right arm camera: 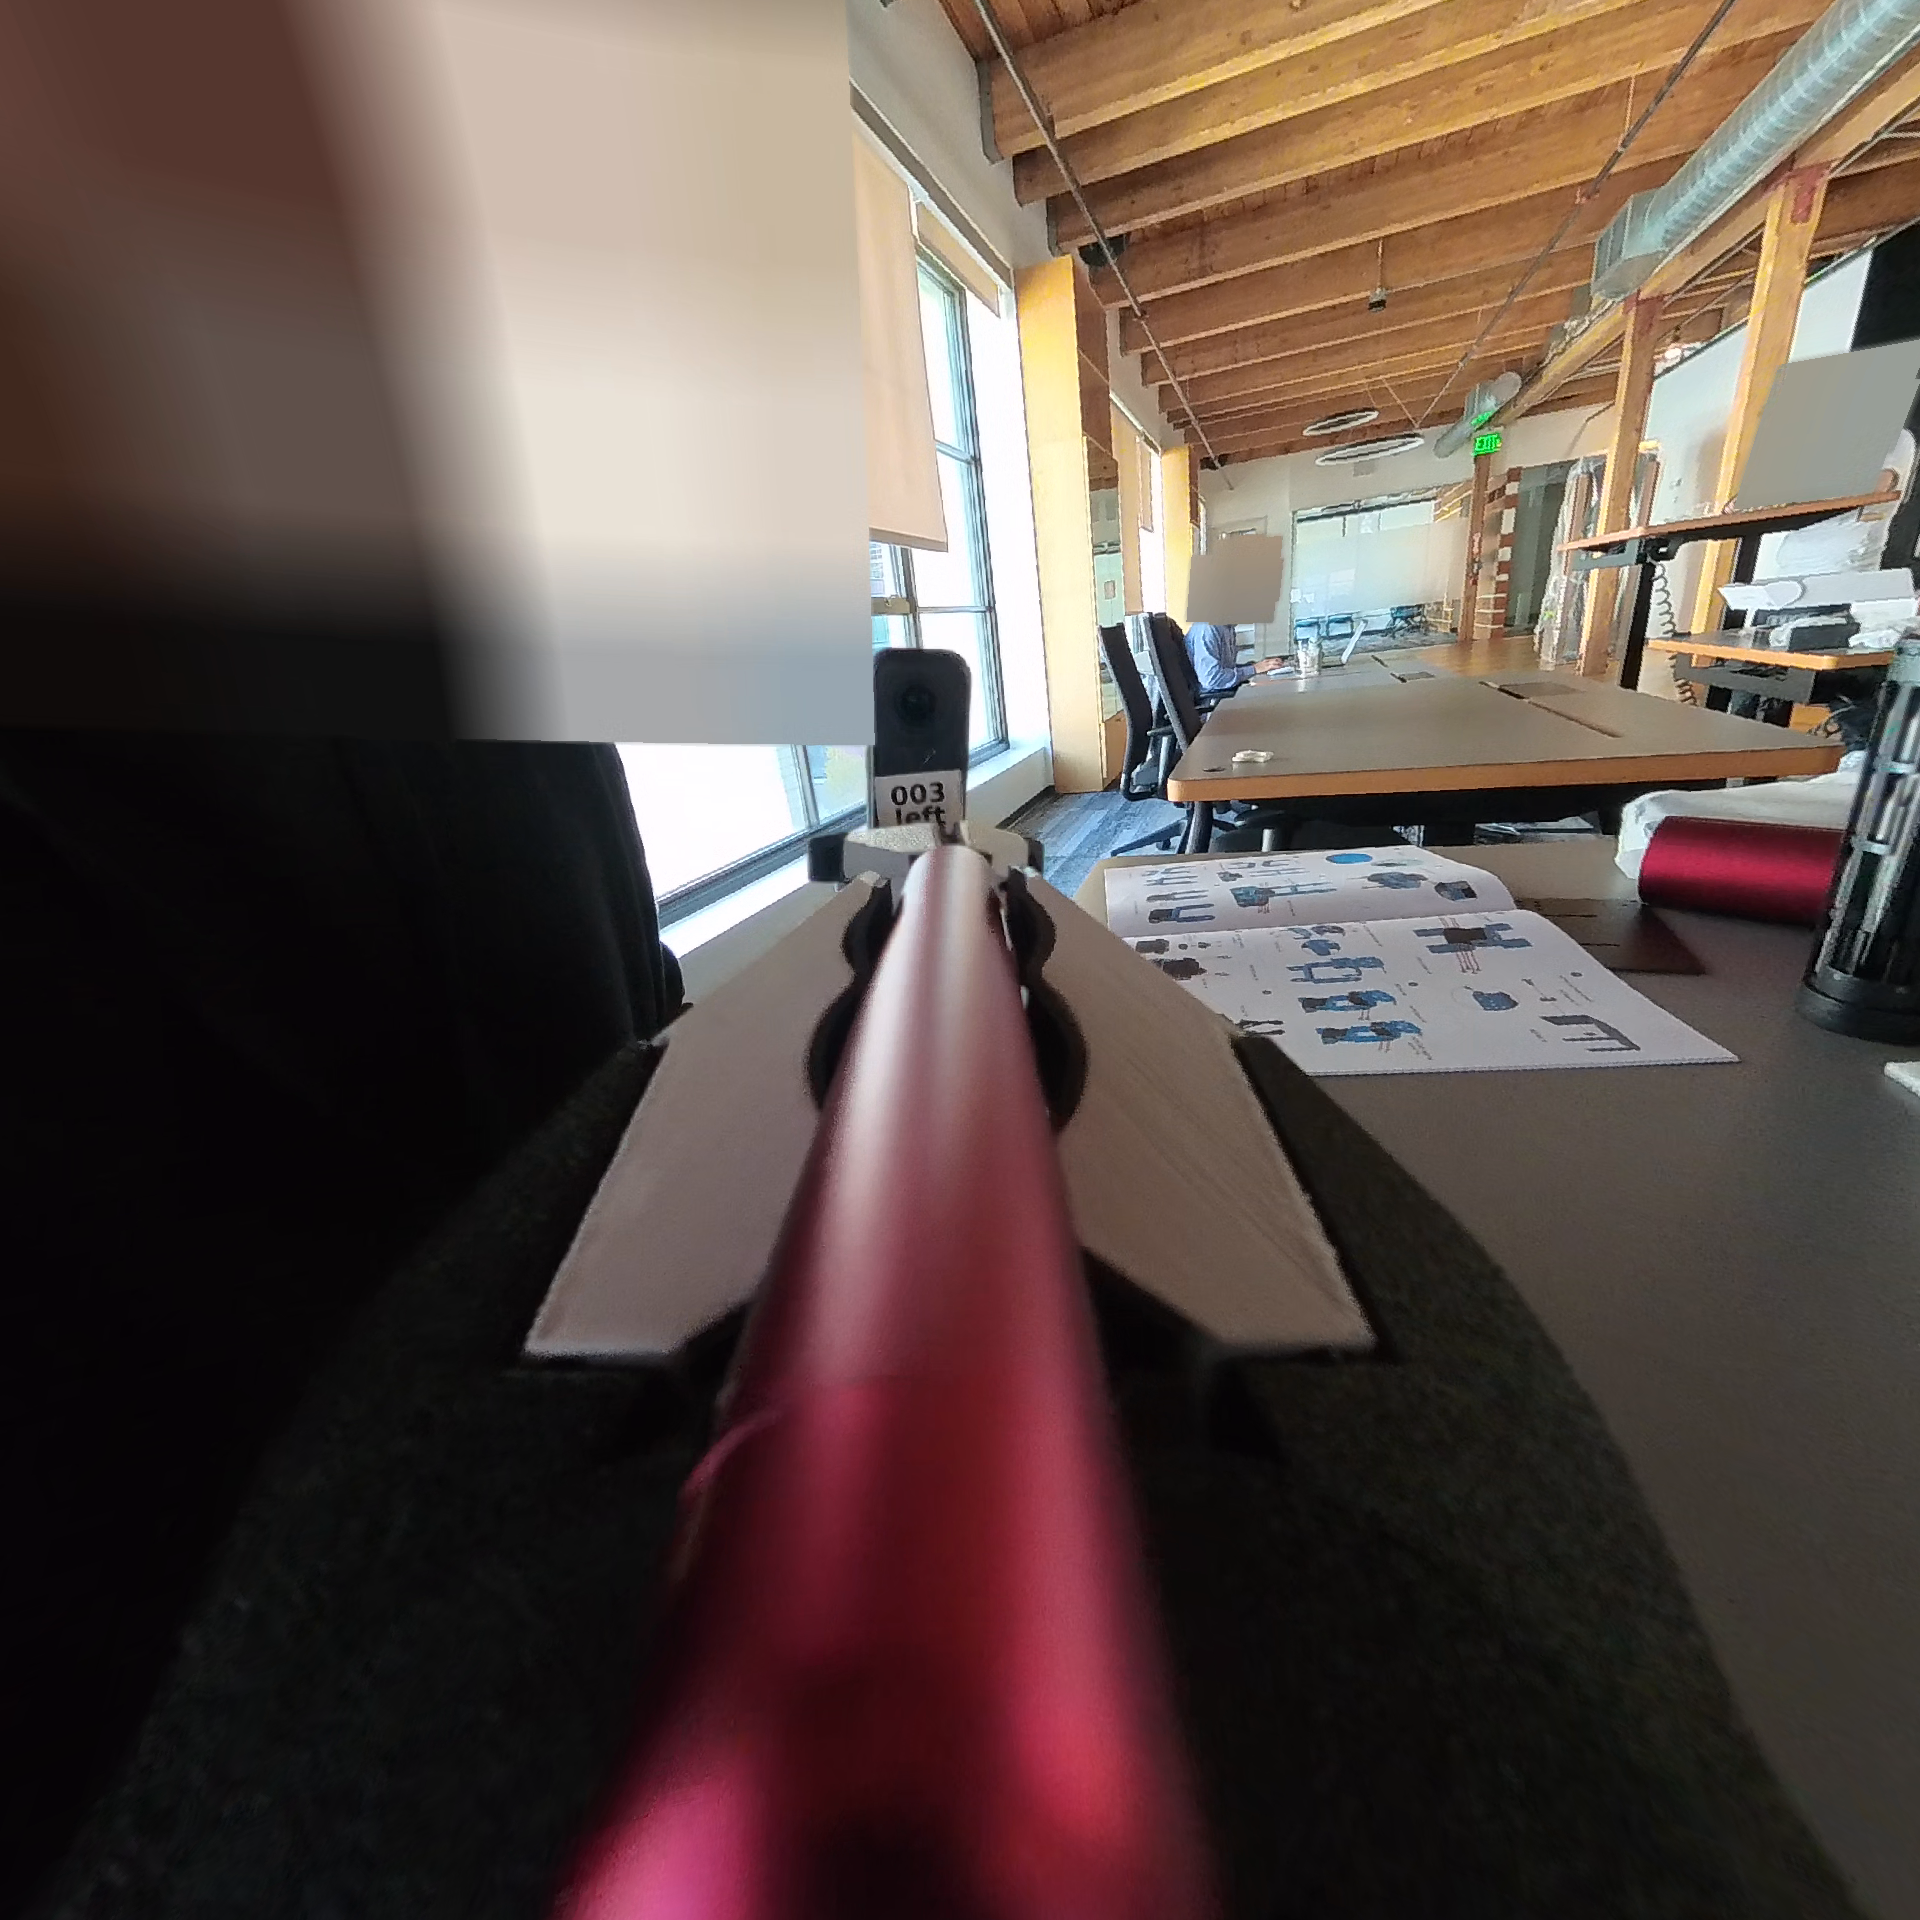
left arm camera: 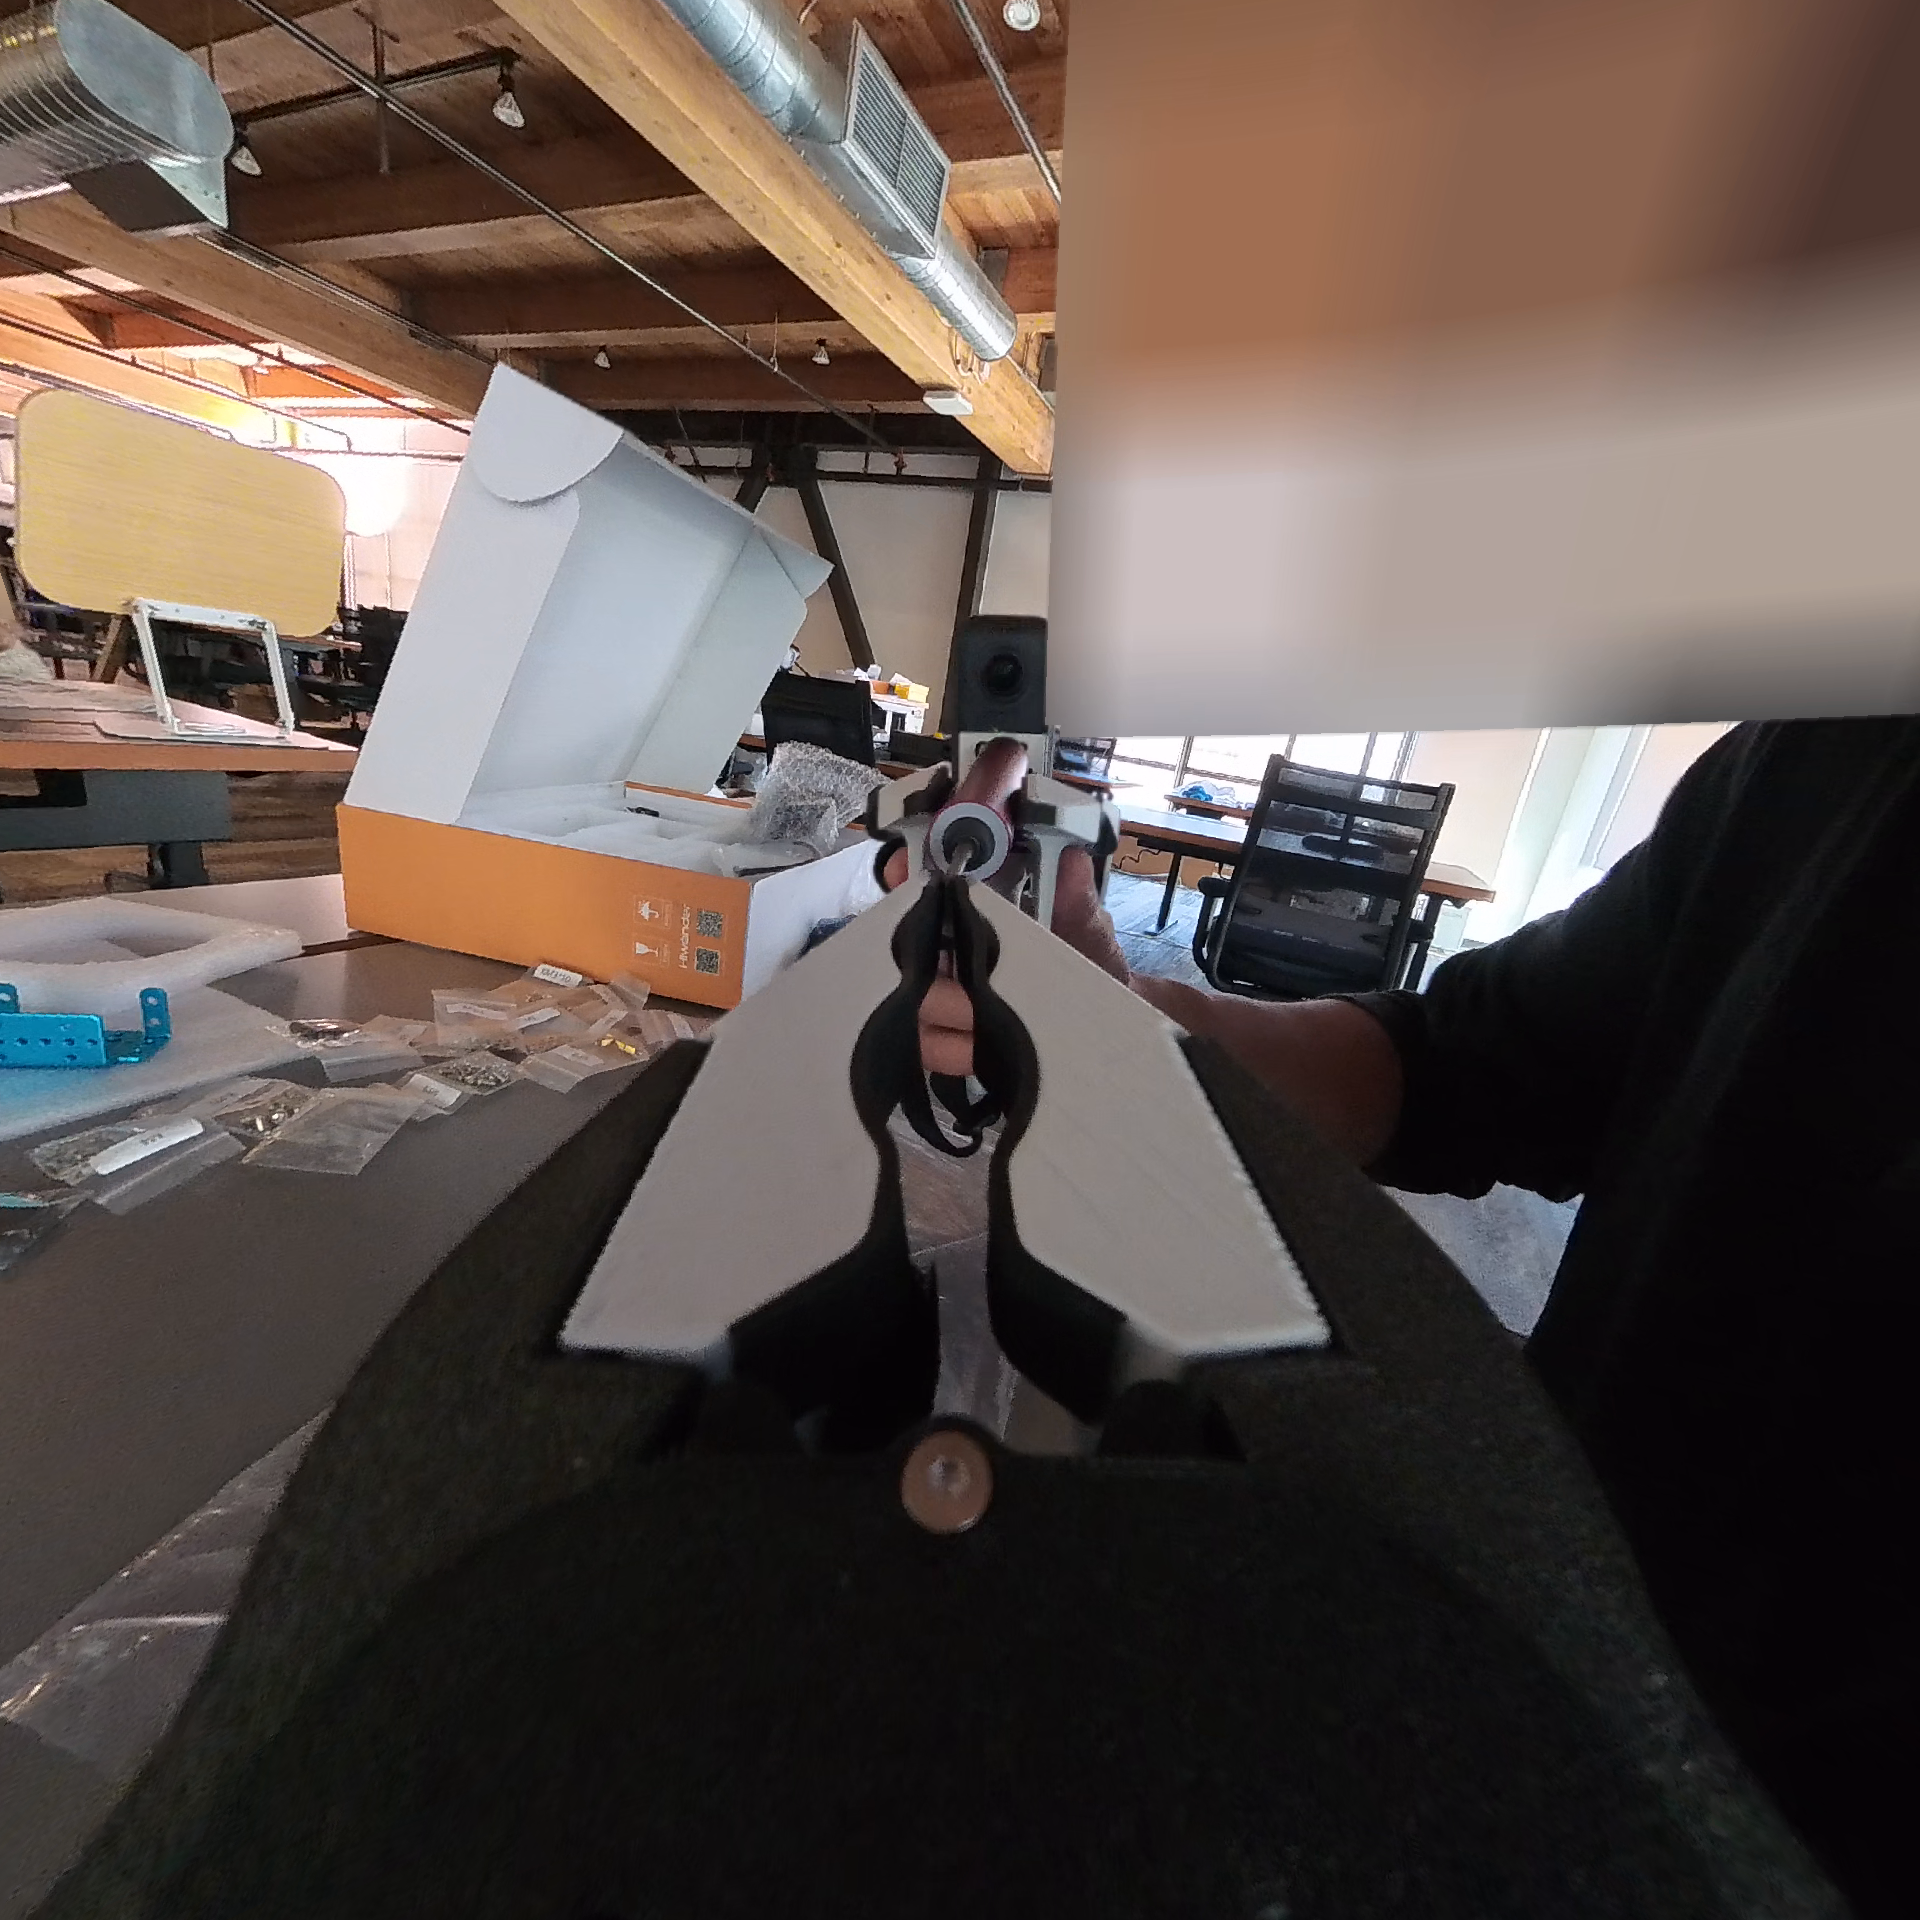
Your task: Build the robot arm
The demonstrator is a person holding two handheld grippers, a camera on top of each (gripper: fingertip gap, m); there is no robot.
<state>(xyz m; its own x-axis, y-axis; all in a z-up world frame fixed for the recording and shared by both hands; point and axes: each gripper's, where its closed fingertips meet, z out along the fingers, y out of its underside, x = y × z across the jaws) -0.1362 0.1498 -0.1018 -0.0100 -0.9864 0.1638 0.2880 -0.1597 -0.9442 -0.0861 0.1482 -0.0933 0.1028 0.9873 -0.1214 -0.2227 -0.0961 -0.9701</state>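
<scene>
Clamping the red screwdriver handle (right arm camera: 914, 1299) in our right gripper (right arm camera: 940, 862) and its thin bit (left arm camera: 961, 873) in our left gripper (left arm camera: 951, 894) — we judge any misalignment could bend that bit.

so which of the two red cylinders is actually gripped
The long red tube running between the right gripper fingers; the short red cylinder lies loose on the table, far right.

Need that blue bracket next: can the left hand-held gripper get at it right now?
Probably not yet: the left hand-held gripper is shut on a thin dark shaft. The blue bracket lies uncovered on white foam, so nothing else blocks it.
</scene>
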